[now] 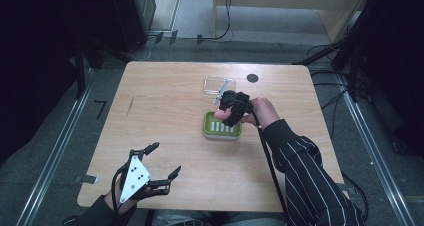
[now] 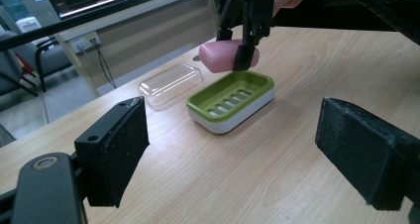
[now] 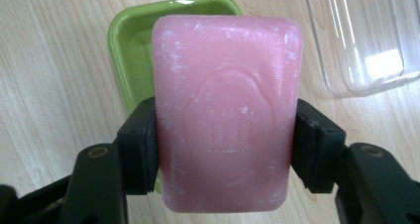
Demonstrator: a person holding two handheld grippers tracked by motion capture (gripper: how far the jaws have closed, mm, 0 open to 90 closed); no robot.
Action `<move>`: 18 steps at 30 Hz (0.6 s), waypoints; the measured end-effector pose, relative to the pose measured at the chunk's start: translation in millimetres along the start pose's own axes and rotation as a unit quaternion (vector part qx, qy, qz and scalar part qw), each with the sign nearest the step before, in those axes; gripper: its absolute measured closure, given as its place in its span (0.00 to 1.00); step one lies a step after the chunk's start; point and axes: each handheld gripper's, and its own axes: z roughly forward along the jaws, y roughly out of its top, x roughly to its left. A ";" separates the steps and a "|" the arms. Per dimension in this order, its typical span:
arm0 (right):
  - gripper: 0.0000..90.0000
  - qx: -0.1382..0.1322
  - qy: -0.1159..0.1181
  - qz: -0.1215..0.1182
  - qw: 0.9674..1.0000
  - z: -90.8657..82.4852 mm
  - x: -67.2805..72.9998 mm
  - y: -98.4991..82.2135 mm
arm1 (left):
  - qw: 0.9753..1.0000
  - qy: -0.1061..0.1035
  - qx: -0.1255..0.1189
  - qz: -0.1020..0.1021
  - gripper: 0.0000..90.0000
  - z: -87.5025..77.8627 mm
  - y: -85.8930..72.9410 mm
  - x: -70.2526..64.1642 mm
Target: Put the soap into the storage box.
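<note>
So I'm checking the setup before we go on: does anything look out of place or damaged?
Nothing stands out. The right gripper holds the pink soap, scuffed white, above the green dish. The clear lid lies beside the dish on the table.

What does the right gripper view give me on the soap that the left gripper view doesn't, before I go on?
Right gripper view alone: the pink soap clamped on both long sides by the right gripper, with an embossed stamp on its face. Left gripper view alone: the soap held in the air above the green soap dish, and the left gripper open. Both: soap, dish, clear lid lying beside the dish.
</note>
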 end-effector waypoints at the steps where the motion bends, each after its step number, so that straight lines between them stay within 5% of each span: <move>1: 0.43 0.000 0.001 -0.002 1.000 0.9 0.4 0.5 | 1.000 0.000 0.000 0.000 0.15 -0.1 0.0 0.1; 18: 0.43 -0.002 0.022 -0.024 0.999 16.3 -4.1 2.5 | 1.000 0.000 -0.002 0.000 0.15 -0.3 -0.2 0.4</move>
